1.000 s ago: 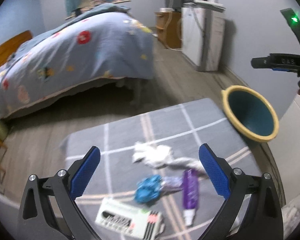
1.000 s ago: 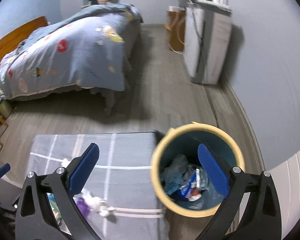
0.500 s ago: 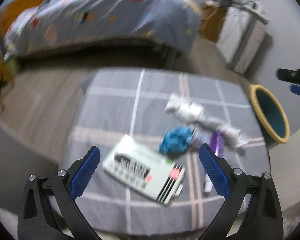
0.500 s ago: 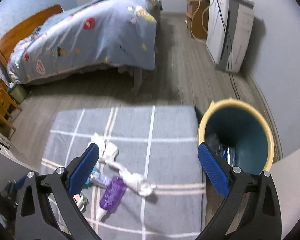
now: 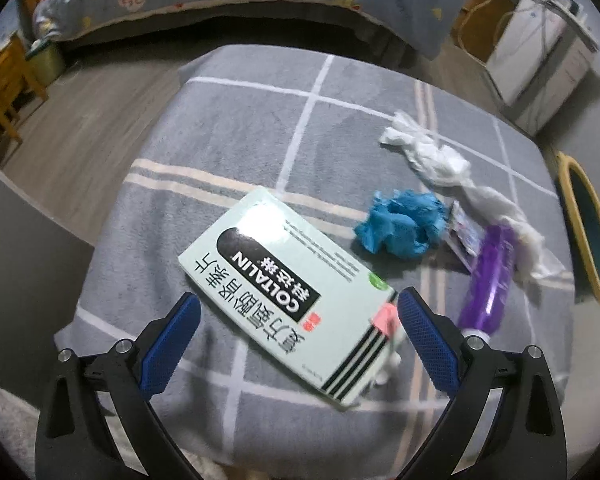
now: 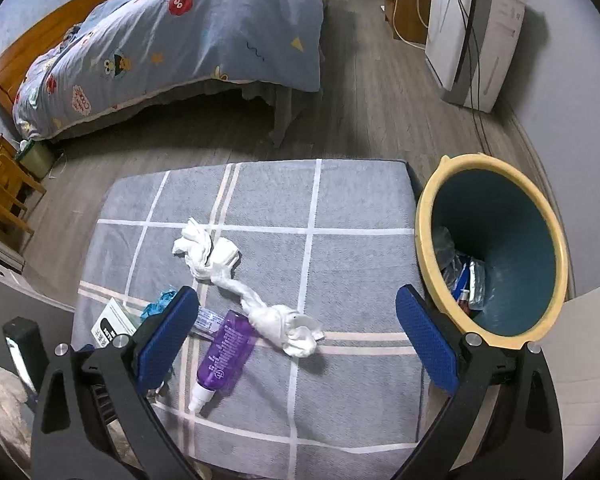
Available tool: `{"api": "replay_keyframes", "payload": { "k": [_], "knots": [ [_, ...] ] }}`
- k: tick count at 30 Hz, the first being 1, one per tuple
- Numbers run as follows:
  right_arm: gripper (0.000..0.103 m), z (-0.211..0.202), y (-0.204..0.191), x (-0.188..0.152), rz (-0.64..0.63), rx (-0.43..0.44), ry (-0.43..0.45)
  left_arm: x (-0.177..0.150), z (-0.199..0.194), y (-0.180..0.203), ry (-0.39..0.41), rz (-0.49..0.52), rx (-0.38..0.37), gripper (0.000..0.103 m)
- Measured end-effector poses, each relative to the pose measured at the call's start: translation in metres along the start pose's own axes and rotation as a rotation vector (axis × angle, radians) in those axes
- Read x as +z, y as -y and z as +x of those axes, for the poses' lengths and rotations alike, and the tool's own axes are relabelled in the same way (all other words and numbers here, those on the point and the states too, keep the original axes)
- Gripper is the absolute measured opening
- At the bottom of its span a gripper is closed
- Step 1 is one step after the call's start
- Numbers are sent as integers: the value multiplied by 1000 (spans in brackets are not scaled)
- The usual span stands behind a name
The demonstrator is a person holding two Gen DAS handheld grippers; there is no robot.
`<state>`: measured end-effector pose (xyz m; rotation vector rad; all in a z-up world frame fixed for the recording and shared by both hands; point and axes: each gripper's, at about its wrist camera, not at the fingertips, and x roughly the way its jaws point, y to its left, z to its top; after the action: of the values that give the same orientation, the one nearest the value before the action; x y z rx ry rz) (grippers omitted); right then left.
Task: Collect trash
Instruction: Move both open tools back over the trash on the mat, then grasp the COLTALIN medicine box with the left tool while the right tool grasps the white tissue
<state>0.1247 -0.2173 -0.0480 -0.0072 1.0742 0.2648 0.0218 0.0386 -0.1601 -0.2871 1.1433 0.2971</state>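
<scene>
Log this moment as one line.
left claw: open above pale green medicine box | right claw: open, empty | yellow-rimmed teal bin: holds trash

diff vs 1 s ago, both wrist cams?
Left hand-held gripper came down and in over the medicine box, which now sits between its open fingers. Right hand-held gripper swung from over the bin to above the table, near the white tissue and purple bottle. Nothing gripped or released; the trash lies where it was.
</scene>
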Motion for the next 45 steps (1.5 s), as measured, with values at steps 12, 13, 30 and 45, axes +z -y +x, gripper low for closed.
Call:
{"api": "replay_keyframes", "payload": {
  "k": [12, 13, 30, 45],
  "knots": [
    [97, 16, -3, 12, -49, 22, -26, 17, 24, 20, -12, 7, 46, 98],
    [97, 18, -2, 12, -49, 23, -29, 21, 26, 23, -6, 23, 52, 98],
    [87, 76, 11, -2, -18, 82, -205, 46, 36, 27, 2, 159, 45, 83],
    [37, 111, -22, -31, -187, 30, -321, 29, 40, 20, -35, 205, 33, 94]
  ]
}}
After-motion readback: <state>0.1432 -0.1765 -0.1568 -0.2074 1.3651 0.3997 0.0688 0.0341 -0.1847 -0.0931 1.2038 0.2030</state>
